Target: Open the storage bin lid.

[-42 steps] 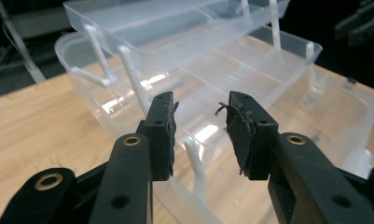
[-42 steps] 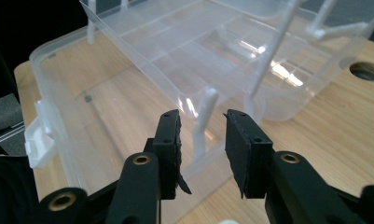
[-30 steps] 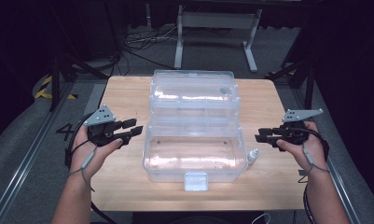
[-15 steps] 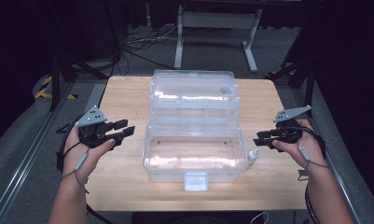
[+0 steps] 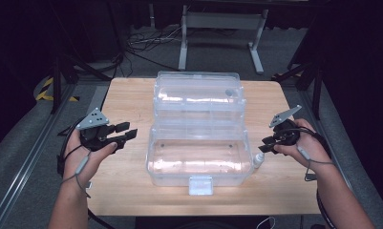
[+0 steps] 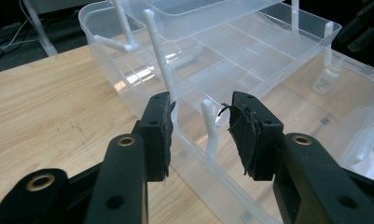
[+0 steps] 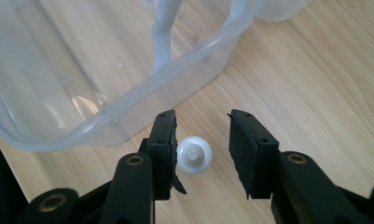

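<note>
1. Since a second ago: left gripper [image 5: 124, 133] drifted outward and up-table, away from the box's left wall; right gripper [image 5: 267, 144] shifted a little up-table, near the box's right end; left jaws just been opening, nothing between the pads.
2. Small white bottle [image 7: 194, 154], seen cap-on in the right gripper view, standing on the table [image 5: 132, 95] just beside the near right corner of the clear tiered box [image 5: 198, 162]; sitting between the right jaws, close against one pad, the other pad well apart; not gripped, jaws moderately wide.
3. Left jaws likewise moderately wide, holding nothing, framing a white hinge post [image 6: 211, 128] on the box rim without pressing it.
4. Likely step: picking up the bottle; best centred between the pads before closing, gripped low on the body so it cannot tip.
5. Box wall close on one side of the bottle; open wood on the other and toward the table's right edge; lifting straight up keeps clear of the rim.
</note>
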A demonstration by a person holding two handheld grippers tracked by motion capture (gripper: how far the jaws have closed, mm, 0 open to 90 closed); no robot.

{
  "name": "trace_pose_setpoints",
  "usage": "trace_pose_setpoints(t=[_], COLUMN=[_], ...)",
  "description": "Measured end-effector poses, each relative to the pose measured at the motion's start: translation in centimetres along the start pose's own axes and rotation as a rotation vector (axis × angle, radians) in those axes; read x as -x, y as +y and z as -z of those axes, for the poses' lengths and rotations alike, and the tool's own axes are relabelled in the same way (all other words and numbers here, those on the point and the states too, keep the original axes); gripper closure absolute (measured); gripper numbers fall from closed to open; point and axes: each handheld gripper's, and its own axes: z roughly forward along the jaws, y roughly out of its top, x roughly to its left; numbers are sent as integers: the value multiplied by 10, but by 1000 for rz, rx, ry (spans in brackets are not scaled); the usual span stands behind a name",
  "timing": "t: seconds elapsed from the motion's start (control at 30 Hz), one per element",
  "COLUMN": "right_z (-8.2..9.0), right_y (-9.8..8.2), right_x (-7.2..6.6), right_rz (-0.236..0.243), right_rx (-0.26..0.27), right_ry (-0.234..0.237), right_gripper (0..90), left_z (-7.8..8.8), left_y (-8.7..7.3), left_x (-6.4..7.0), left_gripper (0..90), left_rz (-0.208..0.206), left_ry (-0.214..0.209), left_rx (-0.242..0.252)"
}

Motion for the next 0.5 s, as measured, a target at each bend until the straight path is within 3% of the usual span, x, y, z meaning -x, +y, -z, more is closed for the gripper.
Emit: trace_pose_setpoints(t=[0.2,0.5], right_z=[-2,-8], right_y=[5,9], right_x=[-1,-1], right_rz=[53,101], right_rx=[-59,-106], right_ry=[0,15], right_gripper=[621,610], left_z=[2,9], left_y=[-2,-8], left_x=[1,1], left_gripper=[588,581], left_rz=[0,11], left_ry=[5,25], left_rx=[0,-9])
